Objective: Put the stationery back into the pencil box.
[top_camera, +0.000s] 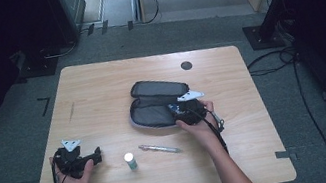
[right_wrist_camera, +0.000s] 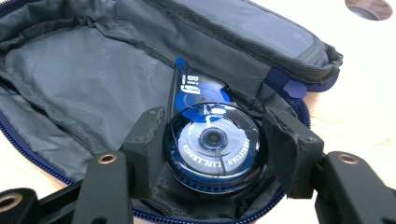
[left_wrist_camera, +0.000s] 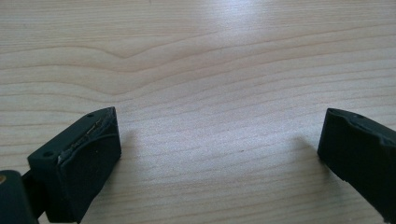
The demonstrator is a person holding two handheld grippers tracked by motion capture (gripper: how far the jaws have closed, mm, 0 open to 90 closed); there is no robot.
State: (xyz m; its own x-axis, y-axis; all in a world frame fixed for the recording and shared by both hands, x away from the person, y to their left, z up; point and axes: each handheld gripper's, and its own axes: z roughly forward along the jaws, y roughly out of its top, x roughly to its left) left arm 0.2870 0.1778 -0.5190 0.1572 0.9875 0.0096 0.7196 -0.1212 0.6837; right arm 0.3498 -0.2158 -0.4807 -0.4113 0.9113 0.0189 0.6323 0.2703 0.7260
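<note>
Holding a blue correction tape dispenser (right_wrist_camera: pixel 212 147) between its jaws, the right gripper (right_wrist_camera: pixel 212 154) is hanging over the open pencil case (right_wrist_camera: pixel 93 74), jaws about half spread and pressing the round body on both sides; the dispenser's nose is pointing away from the gripper into the case lining directly beneath; the left gripper (left_wrist_camera: pixel 219 149) is resting wide open and empty over the table (left_wrist_camera: pixel 210 56), well apart

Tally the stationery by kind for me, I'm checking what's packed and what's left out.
Pencil case, open: 1
Correction tape, in the case, between the right gripper's jaws: 1
Pen, on the table: 1
Small white-capped tube, upright on the table: 1
Total: 4
</note>
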